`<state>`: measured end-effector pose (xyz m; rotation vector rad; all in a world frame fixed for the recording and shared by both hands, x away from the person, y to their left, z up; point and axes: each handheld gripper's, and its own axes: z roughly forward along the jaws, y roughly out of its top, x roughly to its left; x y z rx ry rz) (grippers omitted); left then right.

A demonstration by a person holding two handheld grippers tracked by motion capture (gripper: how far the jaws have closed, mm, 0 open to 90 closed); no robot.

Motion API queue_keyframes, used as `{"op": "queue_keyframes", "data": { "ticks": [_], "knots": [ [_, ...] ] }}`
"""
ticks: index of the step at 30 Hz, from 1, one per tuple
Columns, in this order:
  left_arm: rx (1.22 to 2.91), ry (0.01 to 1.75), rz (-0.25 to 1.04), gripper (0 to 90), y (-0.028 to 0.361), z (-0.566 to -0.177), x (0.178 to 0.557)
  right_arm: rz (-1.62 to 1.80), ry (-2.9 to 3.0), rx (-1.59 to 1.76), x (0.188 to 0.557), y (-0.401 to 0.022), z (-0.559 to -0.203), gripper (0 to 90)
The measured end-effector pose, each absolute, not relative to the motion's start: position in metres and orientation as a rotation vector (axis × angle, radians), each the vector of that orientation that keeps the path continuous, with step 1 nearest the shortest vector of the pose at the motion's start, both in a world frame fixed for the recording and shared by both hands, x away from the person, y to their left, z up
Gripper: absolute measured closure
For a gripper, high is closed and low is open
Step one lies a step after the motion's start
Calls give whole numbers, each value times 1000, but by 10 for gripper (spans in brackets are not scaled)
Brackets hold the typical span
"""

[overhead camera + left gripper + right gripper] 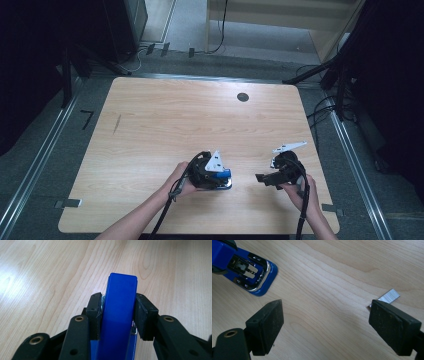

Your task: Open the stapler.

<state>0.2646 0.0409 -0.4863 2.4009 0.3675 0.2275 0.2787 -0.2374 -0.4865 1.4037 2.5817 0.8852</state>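
Note:
A blue stapler [120, 315] stands between the jaws of my left gripper [118, 300], and both black pads [94, 312] press on its sides, so the gripper is shut on it. From above, the stapler [223, 174] shows at the tip of the left gripper [225, 179], low on the table. In the right gripper view the stapler's front [249, 267] lies open, with its metal magazine showing. My right gripper [325, 312] is open wide with nothing between the jaws. A silver strip of staples [388, 296] lies on the wood just beyond its right pad. The right gripper [261, 178] points left toward the stapler.
The wooden table [175, 115] has a round dark grommet hole [243, 97] near its far edge and a thin dark mark [117, 124] at the left. Cables and dark stands lie on the floor around it.

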Motion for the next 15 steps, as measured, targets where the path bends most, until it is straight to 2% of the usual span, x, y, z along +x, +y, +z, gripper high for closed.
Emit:
{"op": "queue_keyframes", "data": {
  "ticks": [5, 8, 15],
  "knots": [
    [2397, 350, 220, 641, 44, -483, 265, 937, 2574, 1403, 277, -231, -484, 150],
    [2395, 343, 217, 648, 46, -482, 265, 977, 2569, 1399, 276, -223, -484, 200],
    [2398, 322, 214, 660, 48, -478, 266, 1099, 2559, 1361, 276, -201, -482, 413]
  ]
}}
